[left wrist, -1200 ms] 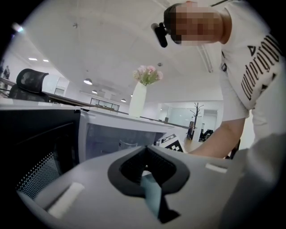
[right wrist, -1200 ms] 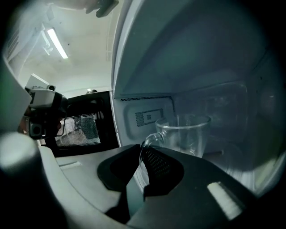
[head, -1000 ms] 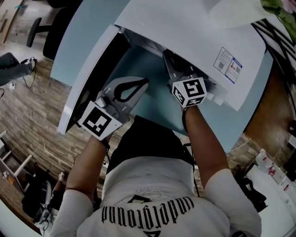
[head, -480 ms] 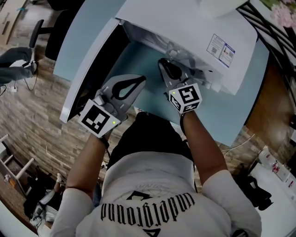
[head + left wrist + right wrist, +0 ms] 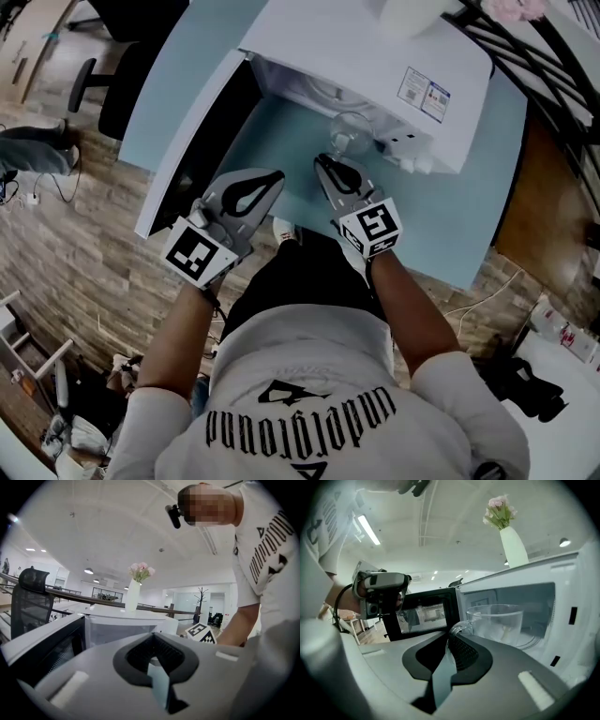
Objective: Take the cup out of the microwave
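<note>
cup at the mouth of the microwave, pinched by its handle

the microwave (image 5: pixel 375 56) stands on a light blue table (image 5: pixel 272 131) with its door (image 5: pixel 183 150) swung wide to the left. between the door's inner face and the oven's front lies a bare wedge of table, and both grippers sit in it. the table's near edge runs just in front of the person's body, and its left edge lies just beyond the open door. a white vase (image 5: pixel 513 545) with pink flowers stands on the oven's top.

the right gripper (image 5: pixel 324 161) has its jaws pressed on the handle of the clear glass cup (image 5: pixel 349 136), with only a thin slit left between the pads. the cup is upright, just outside the oven's opening and over the blue table. whether its base touches the table cannot be told. in the right gripper view the oven's cavity and glass turntable show behind the cup.

the left gripper (image 5: pixel 279 175) is empty, its tips brought together, with only the rounded hollow between the pads showing. it hangs beside the door, a little left of the right gripper and apart from the cup.

both grippers point away from the person toward the oven and tilt a little downward. the right forearm (image 5: pixel 403 309) and left forearm (image 5: pixel 183 328) reach forward side by side, with the marker cubes facing up.
</note>
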The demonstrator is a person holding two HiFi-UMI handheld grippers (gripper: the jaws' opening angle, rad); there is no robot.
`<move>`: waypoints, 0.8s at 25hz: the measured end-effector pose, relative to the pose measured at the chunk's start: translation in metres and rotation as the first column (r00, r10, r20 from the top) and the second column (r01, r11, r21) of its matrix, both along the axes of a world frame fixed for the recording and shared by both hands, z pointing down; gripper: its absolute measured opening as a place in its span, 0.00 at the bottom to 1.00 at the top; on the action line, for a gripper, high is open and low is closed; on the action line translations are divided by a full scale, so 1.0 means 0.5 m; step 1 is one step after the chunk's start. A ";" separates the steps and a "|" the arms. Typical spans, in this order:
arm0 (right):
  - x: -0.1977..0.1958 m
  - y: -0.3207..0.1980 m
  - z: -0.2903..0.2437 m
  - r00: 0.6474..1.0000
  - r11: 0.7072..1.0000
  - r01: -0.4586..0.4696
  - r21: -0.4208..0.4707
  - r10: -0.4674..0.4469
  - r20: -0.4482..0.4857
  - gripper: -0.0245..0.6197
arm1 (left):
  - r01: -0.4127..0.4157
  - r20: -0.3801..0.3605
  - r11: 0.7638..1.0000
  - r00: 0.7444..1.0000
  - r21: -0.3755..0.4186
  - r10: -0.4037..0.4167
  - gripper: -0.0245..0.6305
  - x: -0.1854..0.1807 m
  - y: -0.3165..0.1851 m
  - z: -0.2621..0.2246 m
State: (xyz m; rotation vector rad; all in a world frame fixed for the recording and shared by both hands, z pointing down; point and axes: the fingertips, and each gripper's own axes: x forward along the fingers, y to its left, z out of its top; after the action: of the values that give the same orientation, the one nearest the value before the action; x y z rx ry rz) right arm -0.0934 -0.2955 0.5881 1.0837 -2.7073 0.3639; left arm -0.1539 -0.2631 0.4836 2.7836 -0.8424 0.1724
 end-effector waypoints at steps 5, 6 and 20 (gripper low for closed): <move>0.013 0.043 -0.079 1.000 0.999 0.015 0.034 -0.016 0.011 0.09 | -0.005 -0.007 1.000 1.000 0.008 0.005 0.11 -0.009 0.033 -0.030; 0.016 0.052 -0.097 1.000 0.999 0.021 0.043 -0.021 0.012 0.09 | -0.010 -0.009 1.000 1.000 0.009 0.010 0.11 -0.006 0.041 -0.036; 0.012 0.155 -0.321 0.994 0.984 0.103 0.146 -0.108 0.031 0.09 | 0.000 -0.040 0.997 0.999 0.078 0.004 0.11 -0.051 0.106 -0.156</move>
State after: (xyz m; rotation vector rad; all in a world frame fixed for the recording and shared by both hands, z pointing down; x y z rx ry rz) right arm -0.0873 -0.2183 0.4278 0.9722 -2.8493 0.1766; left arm -0.1796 -0.2101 0.4054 2.8505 -0.8544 0.0847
